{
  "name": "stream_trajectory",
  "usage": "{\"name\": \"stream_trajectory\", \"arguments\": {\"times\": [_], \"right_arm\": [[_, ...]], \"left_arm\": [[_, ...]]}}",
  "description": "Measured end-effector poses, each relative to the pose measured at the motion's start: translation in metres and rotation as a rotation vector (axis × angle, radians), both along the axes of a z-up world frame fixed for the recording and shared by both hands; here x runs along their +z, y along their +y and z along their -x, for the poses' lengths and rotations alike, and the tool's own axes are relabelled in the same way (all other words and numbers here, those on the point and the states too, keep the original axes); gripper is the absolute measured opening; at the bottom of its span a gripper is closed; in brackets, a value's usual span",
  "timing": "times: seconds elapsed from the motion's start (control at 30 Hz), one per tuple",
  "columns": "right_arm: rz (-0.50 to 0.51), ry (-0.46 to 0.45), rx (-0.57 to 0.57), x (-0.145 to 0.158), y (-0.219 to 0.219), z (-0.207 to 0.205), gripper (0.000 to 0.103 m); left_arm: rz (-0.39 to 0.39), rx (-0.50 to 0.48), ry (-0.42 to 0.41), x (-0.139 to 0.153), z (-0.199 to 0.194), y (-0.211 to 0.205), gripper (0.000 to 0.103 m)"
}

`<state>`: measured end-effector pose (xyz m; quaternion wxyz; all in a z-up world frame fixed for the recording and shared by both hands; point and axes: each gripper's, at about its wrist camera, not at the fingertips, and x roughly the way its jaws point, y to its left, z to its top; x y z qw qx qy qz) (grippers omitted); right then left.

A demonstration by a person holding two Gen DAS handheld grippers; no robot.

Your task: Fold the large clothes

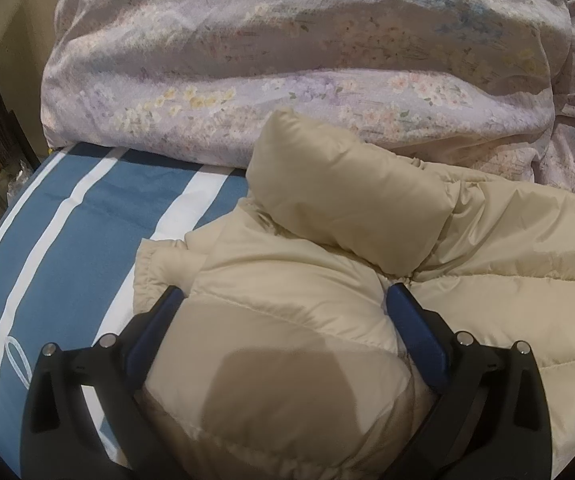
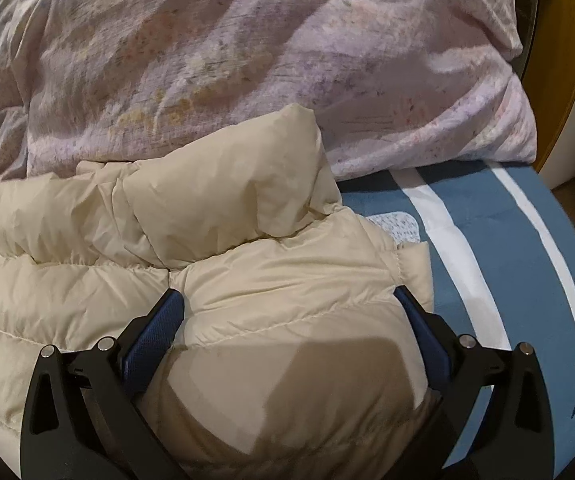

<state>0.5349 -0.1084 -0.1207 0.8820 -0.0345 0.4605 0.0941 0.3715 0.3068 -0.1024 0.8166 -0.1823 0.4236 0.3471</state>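
Puffer jacket, cream and quilted, bulges between the spread fingers of our left tool and right tool, each straddling one side on the striped bed; next, we judge, both must close and lift.

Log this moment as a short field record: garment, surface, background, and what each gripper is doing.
garment: cream puffer jacket, puffy, lying on the bed
surface: blue and white striped sheet
background: floral lilac duvet bunched behind the jacket
left gripper: jaws wide apart, straddling a bulge of jacket near its left edge
right gripper: jaws wide apart, straddling a bulge near its right edge
fold progress: cannot tell
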Motion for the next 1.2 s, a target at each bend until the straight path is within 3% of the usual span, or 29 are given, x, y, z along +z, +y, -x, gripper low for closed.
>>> {"name": "stream_trajectory", "arguments": {"times": [0.1, 0.3, 0.47, 0.63, 0.8, 0.9, 0.97, 1.07, 1.2], "right_arm": [[-0.039, 0.042, -0.009, 0.013, -0.012, 0.005, 0.102], [-0.165, 0.083, -0.081, 0.035, -0.067, 0.034, 0.102], [-0.320, 0.167, -0.166, 0.031, -0.113, 0.059, 0.102], [-0.417, 0.238, -0.172, 0.025, -0.128, 0.084, 0.098], [-0.455, 0.302, -0.154, 0.014, -0.124, 0.094, 0.086], [-0.451, 0.290, -0.139, 0.017, -0.120, 0.101, 0.077], [-0.460, 0.296, -0.130, 0.017, -0.117, 0.104, 0.064], [-0.494, 0.308, -0.137, 0.013, -0.118, 0.107, 0.046], [-0.592, 0.327, -0.176, 0.009, -0.123, 0.110, 0.031]], "left_arm": [[0.048, -0.016, -0.022, 0.013, 0.012, 0.002, 0.098], [0.072, 0.003, -0.091, 0.038, 0.066, 0.003, 0.098], [0.184, 0.056, -0.118, 0.030, 0.109, 0.010, 0.093], [0.312, 0.088, -0.166, 0.015, 0.136, 0.007, 0.090], [0.382, 0.090, -0.185, 0.006, 0.146, -0.004, 0.081], [0.429, 0.097, -0.214, 0.002, 0.151, -0.011, 0.074], [0.448, 0.104, -0.230, 0.000, 0.153, -0.014, 0.068], [0.488, 0.109, -0.259, -0.002, 0.153, -0.017, 0.052], [0.486, 0.110, -0.288, 0.003, 0.152, -0.023, 0.024]]}}
